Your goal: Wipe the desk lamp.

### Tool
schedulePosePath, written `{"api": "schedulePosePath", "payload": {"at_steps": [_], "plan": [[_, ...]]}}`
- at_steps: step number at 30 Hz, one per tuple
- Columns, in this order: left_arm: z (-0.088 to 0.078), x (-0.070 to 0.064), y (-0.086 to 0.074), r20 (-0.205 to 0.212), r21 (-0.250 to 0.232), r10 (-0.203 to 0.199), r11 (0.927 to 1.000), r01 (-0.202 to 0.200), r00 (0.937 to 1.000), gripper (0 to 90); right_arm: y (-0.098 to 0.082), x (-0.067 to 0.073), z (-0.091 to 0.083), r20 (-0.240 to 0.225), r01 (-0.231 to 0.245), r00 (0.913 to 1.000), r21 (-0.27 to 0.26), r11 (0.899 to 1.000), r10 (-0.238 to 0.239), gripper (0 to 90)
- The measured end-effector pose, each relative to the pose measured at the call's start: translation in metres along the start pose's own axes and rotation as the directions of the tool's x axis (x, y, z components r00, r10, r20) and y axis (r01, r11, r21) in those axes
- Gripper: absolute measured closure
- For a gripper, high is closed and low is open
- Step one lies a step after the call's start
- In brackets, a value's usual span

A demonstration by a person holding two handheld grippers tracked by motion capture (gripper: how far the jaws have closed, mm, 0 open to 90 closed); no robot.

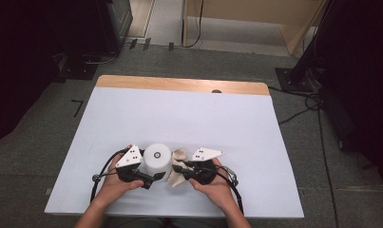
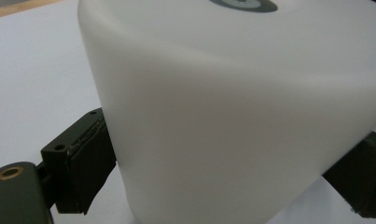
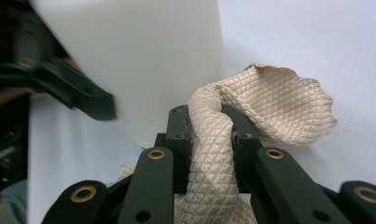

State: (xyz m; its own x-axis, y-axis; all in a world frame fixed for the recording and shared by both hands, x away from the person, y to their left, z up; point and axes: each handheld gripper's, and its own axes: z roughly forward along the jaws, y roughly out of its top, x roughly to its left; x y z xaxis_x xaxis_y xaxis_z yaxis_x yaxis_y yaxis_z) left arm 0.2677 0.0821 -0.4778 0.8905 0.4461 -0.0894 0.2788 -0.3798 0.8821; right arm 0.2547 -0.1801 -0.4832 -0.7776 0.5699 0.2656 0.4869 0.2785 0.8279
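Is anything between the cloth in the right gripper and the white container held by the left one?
Nothing visible. The right gripper is shut on the beige cloth, right beside the white container, which the left gripper clamps by its sides. Only bare white table cover shows between them.
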Motion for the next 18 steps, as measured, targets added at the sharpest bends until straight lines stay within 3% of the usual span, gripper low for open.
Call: {"api": "schedulePosePath", "payload": {"at_steps": [4,7,11,13,16,18], "plan": [[0.003,0.000,-0.001,0.000,-0.010,-0.002,1.0000,0.002,1.0000,5.9,0.004,0.002,-0.001,0.037,-0.022,0.9991,-0.008,1.000,0.022,75.3],[0.003,0.000,-0.001,-0.001,-0.010,0.002,0.9999,-0.002,1.0000,6.0,0.013,0.006,-0.013,0.032,-0.019,0.9992,-0.094,0.995,0.022,75.3],[0.003,0.000,-0.001,-0.002,-0.009,0.004,1.0000,-0.004,1.0000,6.0,0.028,0.017,-0.033,0.014,-0.004,0.9999,-0.241,0.971,0.008,75.3],[0.003,-0.001,-0.001,-0.004,-0.009,0.003,1.0000,-0.003,1.0000,6.0,0.032,0.020,-0.037,0.002,-0.012,0.9999,-0.281,0.960,0.013,75.3],[0.003,-0.001,-0.001,-0.007,-0.010,0.000,1.0000,0.000,1.0000,6.0,0.030,0.018,-0.034,-0.009,-0.030,0.9995,-0.272,0.962,0.029,75.2],[0.003,-0.001,-0.002,-0.010,-0.015,0.002,0.9999,-0.002,1.0000,6.0,0.025,0.014,-0.029,-0.013,-0.070,0.9975,-0.258,0.964,0.069,75.1]]}}
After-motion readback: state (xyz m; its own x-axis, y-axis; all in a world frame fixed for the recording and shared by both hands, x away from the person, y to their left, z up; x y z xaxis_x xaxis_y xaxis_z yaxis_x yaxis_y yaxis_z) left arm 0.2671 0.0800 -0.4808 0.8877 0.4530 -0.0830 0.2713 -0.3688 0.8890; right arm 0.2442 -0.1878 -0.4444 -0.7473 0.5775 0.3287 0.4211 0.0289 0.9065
